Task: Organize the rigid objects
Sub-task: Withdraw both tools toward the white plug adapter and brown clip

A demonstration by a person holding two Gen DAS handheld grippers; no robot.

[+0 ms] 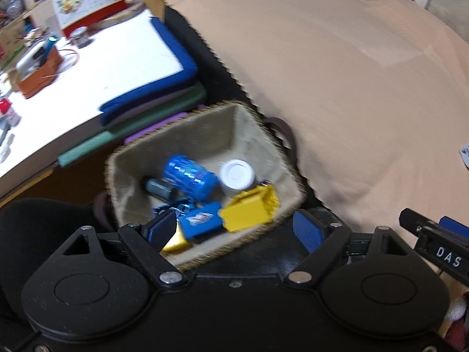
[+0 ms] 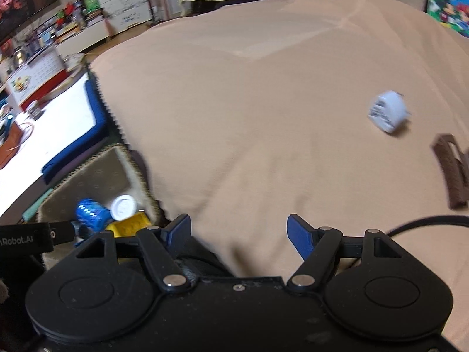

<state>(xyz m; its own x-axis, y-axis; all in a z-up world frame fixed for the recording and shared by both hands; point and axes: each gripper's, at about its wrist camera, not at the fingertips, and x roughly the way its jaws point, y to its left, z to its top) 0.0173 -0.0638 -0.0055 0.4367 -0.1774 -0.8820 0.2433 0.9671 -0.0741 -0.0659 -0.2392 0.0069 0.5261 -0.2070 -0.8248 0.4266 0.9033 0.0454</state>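
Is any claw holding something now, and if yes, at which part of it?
Nothing is held. The left claw is open above the basket, and the right claw is open over the cloth.

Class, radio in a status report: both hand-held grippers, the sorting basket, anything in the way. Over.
Left hand-held gripper open, empty, over basket. Right hand-held gripper open, empty. White box and brown clip loose on cloth. Nothing blocking.
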